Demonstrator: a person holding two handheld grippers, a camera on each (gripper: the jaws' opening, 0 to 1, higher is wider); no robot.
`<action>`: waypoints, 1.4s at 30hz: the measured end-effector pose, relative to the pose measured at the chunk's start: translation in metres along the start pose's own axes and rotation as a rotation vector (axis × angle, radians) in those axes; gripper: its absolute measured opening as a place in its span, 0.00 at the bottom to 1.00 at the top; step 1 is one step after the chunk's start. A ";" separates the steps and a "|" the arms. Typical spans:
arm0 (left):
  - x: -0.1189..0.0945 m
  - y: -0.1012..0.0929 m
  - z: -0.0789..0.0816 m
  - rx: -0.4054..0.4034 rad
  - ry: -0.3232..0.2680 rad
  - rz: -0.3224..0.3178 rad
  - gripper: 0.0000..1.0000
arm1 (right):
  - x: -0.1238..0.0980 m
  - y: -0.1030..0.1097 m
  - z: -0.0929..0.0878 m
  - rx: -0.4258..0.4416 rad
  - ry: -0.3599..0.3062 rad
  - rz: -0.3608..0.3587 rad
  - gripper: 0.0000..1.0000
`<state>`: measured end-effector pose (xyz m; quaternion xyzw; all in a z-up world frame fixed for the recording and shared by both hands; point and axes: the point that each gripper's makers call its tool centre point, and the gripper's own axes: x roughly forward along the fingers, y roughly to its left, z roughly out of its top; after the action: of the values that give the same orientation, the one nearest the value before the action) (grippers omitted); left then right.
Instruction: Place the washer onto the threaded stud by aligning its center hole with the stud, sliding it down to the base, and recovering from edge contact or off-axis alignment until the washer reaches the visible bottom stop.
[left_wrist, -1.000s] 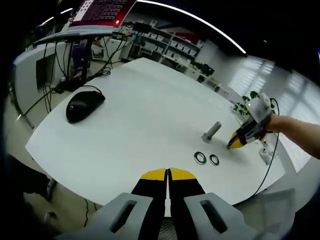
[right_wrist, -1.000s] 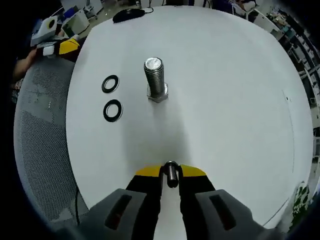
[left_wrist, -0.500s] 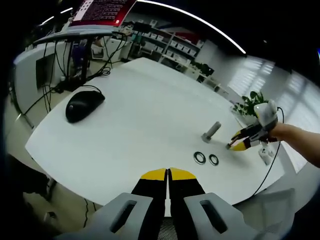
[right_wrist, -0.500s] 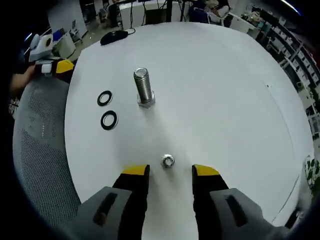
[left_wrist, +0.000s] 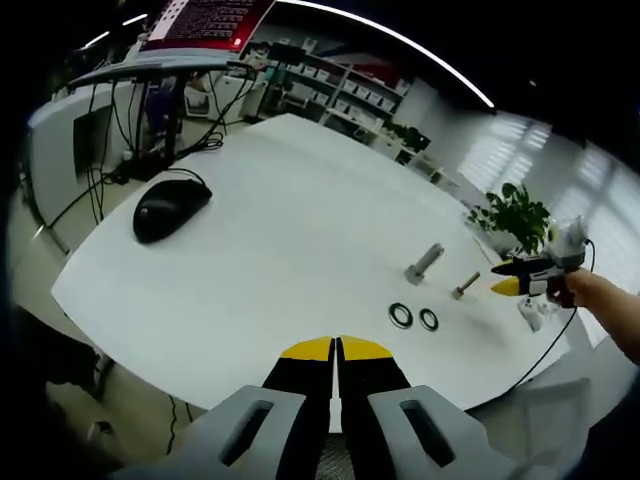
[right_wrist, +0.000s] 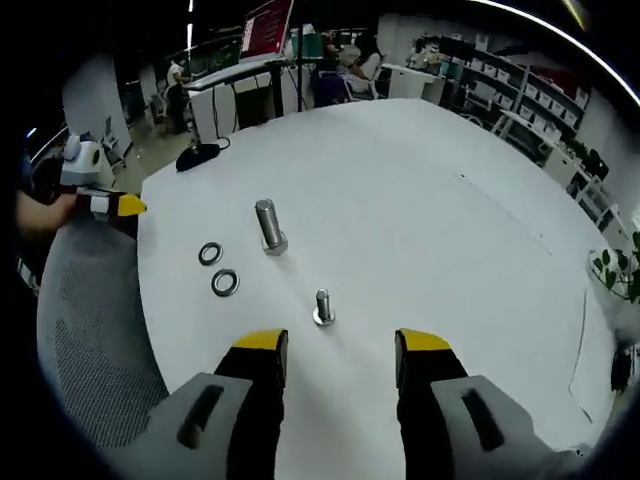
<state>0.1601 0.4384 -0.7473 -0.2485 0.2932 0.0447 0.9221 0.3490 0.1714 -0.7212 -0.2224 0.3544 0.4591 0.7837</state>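
Two washers (right_wrist: 217, 268) lie flat on the white table (right_wrist: 430, 210), side by side and just apart, and the step in hand, as I judge it, is picking one of them up — neither is on a stud yet. The right gripper (right_wrist: 339, 357) hangs above the near edge of the table with its jaws spread wide and nothing between them; to do this well it should swing toward the washers, come down low and flat, and catch one by its rim so the center hole stays free. A small bolt (right_wrist: 322, 307) stands upright just beyond the jaw tips, roughly between them, and the washers sit off to their left, a little farther out. The larger threaded stud (right_wrist: 268, 226) stands upright beyond the washers, near them but not touching. In the left gripper view, the left gripper (left_wrist: 335, 349) has its jaws pressed together, holding nothing, well short of the washers (left_wrist: 413, 317) — the stud (left_wrist: 425, 262) stands past them.
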 end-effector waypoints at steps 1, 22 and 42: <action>0.000 0.000 0.000 -0.001 0.001 0.001 0.00 | -0.003 0.000 0.001 0.008 -0.012 -0.002 0.47; -0.001 -0.001 -0.002 0.015 0.014 0.010 0.00 | -0.043 0.050 0.007 0.097 -0.143 0.052 0.63; -0.002 -0.004 -0.005 0.034 0.037 0.010 0.00 | -0.042 0.086 -0.006 -0.038 -0.038 0.125 0.60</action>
<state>0.1567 0.4322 -0.7477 -0.2324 0.3122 0.0396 0.9203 0.2577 0.1850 -0.6958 -0.2056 0.3438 0.5180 0.7558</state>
